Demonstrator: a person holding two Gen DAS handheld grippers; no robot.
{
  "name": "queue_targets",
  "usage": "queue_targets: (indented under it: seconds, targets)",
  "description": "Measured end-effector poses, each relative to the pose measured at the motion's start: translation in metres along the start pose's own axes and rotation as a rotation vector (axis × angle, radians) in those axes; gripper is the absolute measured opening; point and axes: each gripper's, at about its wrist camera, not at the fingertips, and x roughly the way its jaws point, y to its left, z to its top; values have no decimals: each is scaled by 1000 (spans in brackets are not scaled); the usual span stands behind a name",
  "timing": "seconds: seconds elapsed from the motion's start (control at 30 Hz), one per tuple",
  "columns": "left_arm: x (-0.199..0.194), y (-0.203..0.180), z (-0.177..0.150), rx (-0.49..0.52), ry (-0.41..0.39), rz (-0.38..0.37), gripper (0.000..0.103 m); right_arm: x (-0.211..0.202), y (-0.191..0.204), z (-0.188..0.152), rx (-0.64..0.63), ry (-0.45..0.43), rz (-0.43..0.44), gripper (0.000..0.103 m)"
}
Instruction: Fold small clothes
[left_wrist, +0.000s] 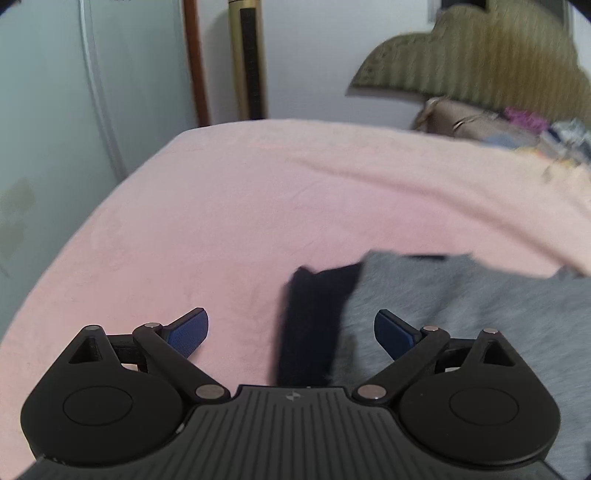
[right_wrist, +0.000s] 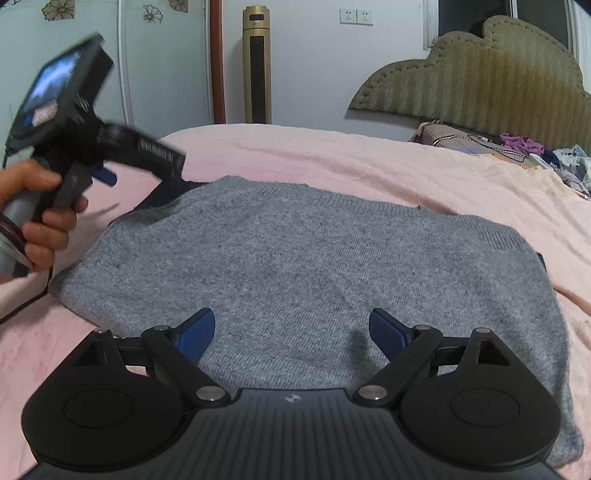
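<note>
Hand (right_wrist: 35, 206) gripping left gripper (right_wrist: 107, 177), right view only.

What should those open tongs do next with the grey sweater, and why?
Probably bring the left tongs down onto the dark sleeve sticking out beside the grey sweater; both tongs hang open and empty, and that part is not yet folded in.
</note>
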Motion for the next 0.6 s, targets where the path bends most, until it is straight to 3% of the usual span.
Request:
queue_targets:
  seconds: [0.17,0.33,0.6]
  targets:
    - [-8,-19,0,60,10,-128,96,1,5,-3,-4,5,8,91]
    - [6,-43,-15,144,34,-52,96,0,5,-4,-10,7,5,91]
    - [12,-40,-24,180,44,-11,97,7,4,-10,-21,34,-13,92]
